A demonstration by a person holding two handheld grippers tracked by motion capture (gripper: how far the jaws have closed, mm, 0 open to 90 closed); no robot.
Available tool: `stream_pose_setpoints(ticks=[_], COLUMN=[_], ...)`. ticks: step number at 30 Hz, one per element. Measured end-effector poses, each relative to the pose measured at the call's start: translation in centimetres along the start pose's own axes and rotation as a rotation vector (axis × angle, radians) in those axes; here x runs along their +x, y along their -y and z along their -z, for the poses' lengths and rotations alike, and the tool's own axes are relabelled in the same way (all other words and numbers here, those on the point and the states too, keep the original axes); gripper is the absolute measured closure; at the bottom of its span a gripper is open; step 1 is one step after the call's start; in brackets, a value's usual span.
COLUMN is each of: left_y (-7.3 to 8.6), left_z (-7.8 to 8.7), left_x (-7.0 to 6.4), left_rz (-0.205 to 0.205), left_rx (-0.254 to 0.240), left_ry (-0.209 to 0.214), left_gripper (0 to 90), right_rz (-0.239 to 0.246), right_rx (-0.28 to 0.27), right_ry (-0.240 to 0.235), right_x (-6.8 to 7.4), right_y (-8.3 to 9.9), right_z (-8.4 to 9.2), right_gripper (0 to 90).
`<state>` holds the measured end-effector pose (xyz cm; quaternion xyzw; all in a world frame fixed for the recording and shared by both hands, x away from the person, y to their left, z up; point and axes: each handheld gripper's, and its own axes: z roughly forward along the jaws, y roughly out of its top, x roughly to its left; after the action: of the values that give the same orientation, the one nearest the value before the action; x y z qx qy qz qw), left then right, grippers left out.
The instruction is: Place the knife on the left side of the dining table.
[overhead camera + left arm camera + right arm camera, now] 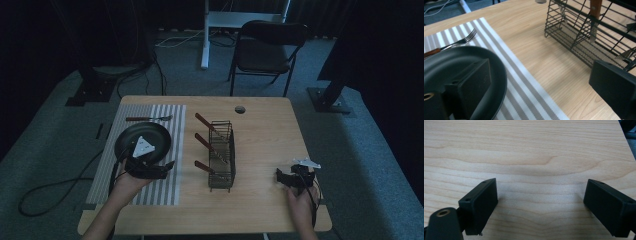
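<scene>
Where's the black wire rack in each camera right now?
High view: the wire rack stands mid-table, right of the striped mat.
Left gripper view: upper right, beyond the open left gripper.
Right gripper view: bare table wood ahead of the open right gripper.
Shared landmark: the wooden-handled utensils in the rack.

In the left gripper view, the left gripper (541,82) is covering part of the dark plate (496,67), and the bottom edge is cutting the plate off. Behind the plate, the fork (461,41) is losing its handle at the left edge. The wire rack (574,37) is running out at the top and right edges, so the knife (595,15) inside it is showing only partly.
</scene>
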<state>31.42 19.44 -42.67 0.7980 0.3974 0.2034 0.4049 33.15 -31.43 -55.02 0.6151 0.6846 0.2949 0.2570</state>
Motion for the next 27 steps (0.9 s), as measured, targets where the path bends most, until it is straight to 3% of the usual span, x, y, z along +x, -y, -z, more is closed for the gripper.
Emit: stream_pose_setpoints(ticks=[6, 14, 27], left_y=[-1.2, -2.8, -6.1], left_z=[-0.6, -1.0, -2.2], left_x=[-0.2, -0.3, -1.8], left_rz=[-0.004, 0.016, -0.008], left_rx=[-0.013, -0.029, -0.041], left_ry=[0.006, 0.052, 0.104], left_gripper=[5.0, 5.0, 5.0], right_rz=[0.0, 0.001, -0.001], right_rx=[0.001, 0.001, 0.001], right_ry=[-0.001, -0.001, -0.001], right_x=[0.0, 0.0, 0.0], right_y=[0.0, 0.0, 0.0], right_z=[0.0, 0.0, 0.0], right_gripper=[11.3, 11.2, 11.3])
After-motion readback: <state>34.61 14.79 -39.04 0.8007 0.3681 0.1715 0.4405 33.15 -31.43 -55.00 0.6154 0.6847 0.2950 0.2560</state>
